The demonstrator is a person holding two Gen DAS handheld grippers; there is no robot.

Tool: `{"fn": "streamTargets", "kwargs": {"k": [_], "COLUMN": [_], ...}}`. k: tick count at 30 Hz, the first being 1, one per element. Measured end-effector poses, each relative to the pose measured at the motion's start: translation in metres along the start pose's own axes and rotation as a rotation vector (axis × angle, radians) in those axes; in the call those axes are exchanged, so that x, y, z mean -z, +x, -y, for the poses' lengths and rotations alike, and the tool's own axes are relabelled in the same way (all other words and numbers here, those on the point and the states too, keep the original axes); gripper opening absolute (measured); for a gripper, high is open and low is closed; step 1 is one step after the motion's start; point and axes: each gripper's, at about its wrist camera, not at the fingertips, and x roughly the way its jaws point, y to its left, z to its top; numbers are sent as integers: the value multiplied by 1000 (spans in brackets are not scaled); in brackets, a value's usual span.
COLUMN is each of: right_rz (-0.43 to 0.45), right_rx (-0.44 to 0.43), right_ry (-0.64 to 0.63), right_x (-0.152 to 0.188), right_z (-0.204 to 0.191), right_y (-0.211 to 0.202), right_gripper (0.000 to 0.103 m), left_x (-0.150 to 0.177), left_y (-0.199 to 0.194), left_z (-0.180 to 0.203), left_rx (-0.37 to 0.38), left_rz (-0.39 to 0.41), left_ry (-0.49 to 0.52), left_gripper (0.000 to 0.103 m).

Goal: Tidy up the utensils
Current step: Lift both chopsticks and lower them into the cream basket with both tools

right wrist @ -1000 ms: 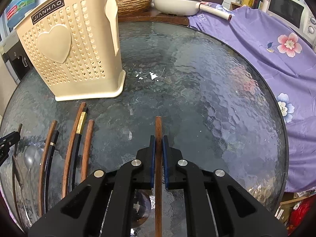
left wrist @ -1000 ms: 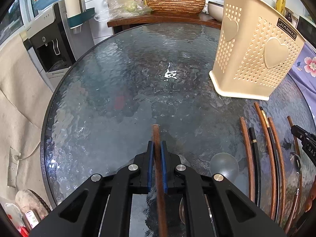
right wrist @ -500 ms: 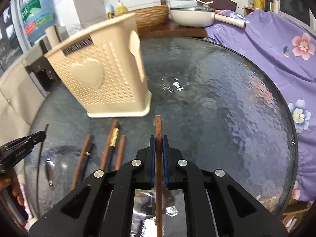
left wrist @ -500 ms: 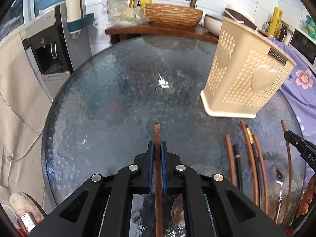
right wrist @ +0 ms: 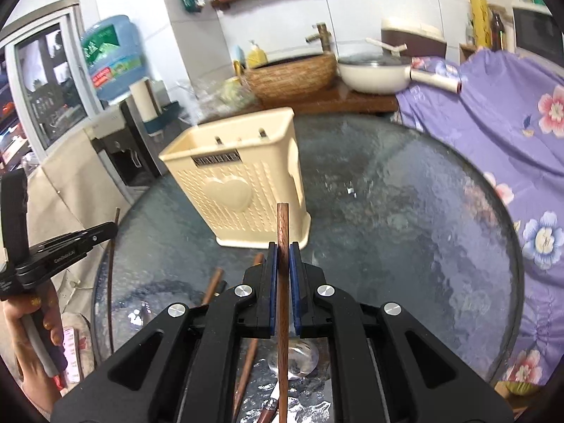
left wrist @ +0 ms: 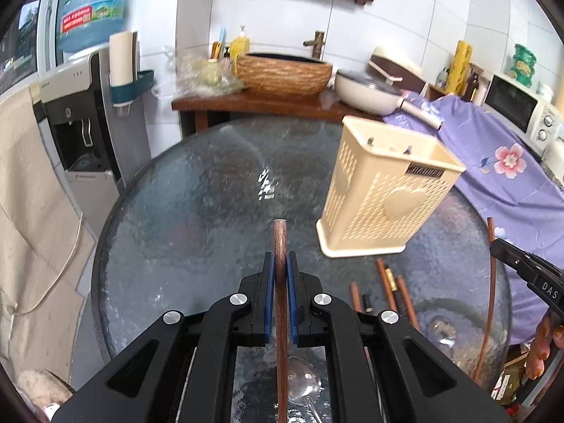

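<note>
While both tools are held raised above the glass table (left wrist: 197, 211), a wooden chopstick (left wrist: 280, 246) is pinched in the left gripper (left wrist: 281, 264), w/ the blue pads (left wrist: 269, 282) closed right onto the shaft and the blunt end sticking out fwd. A second wooden chopstick (right wrist: 283, 232) is clamped the same way in the right gripper (right wrist: 283, 257), jaws shut down to stick width. More chopsticks (left wrist: 391, 285) and a metal spoon (left wrist: 303, 384) are left lying on the glass near the table's front edge, just beside the base of the cream utensil holder (left wrist: 391, 194), which stands upright on the table w/ its top open; nothing can be seen inside it from these angles.

Each stick is judged light, stiff and smooth, so some slip or swivel betw. the pads is likely if it's knocked against the holder's rim. A grip near the thick end, approx. where each is held now, seems right, since the long tail is left free to be dropped tip-down into the opening. The spoon is judged heavier and slicker; its handle is prob. the best place to take hold.
</note>
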Motion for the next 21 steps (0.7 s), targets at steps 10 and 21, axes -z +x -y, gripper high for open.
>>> {"fn": "streamTargets", "kwargs": {"k": [10,21], "right_rz": [90,130], "right_rx": [-75,-116], "right_ry": [-54,-95], "right_x": [-17,-30], "right_z": [-20,-36], "right_y": [-50,-74], "right_gripper": [7,7], "left_x": [-12,-25], "left_y": [-39,-68], "left_z": [6,19], "left_rx": [41,59], "left_rz": [86,167], "left_ry": [28,69], "left_gripper": [7,7]}}
